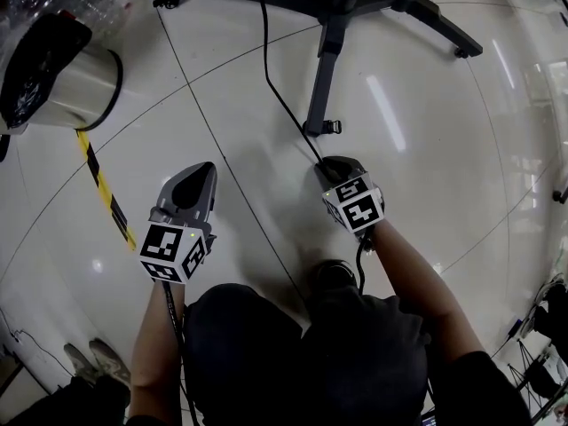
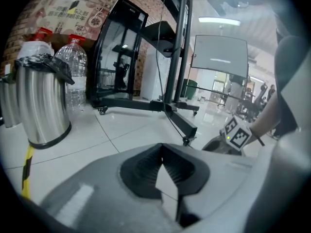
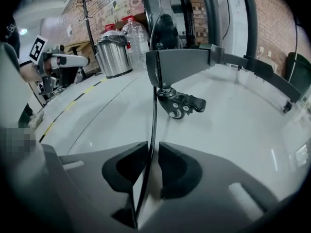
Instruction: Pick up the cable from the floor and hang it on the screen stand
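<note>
A thin black cable (image 1: 266,60) runs across the white tiled floor from the black screen stand (image 1: 324,60) down to my right gripper (image 1: 333,169). In the right gripper view the cable (image 3: 154,106) passes straight between the jaws of my right gripper (image 3: 153,147), which are closed narrowly on it, low to the floor. Just ahead is the stand's leg (image 3: 184,64) with its caster (image 3: 181,103). My left gripper (image 1: 200,169) hovers to the left, apart from the cable. Its jaws (image 2: 163,145) are shut with nothing in them. The stand's column (image 2: 177,57) rises ahead of it.
A steel bin with a black liner (image 1: 71,87) stands at the left, with large water bottles (image 2: 73,72) behind it. Yellow-black tape (image 1: 102,185) crosses the floor beside the left gripper. The person's legs and shoes fill the bottom of the head view.
</note>
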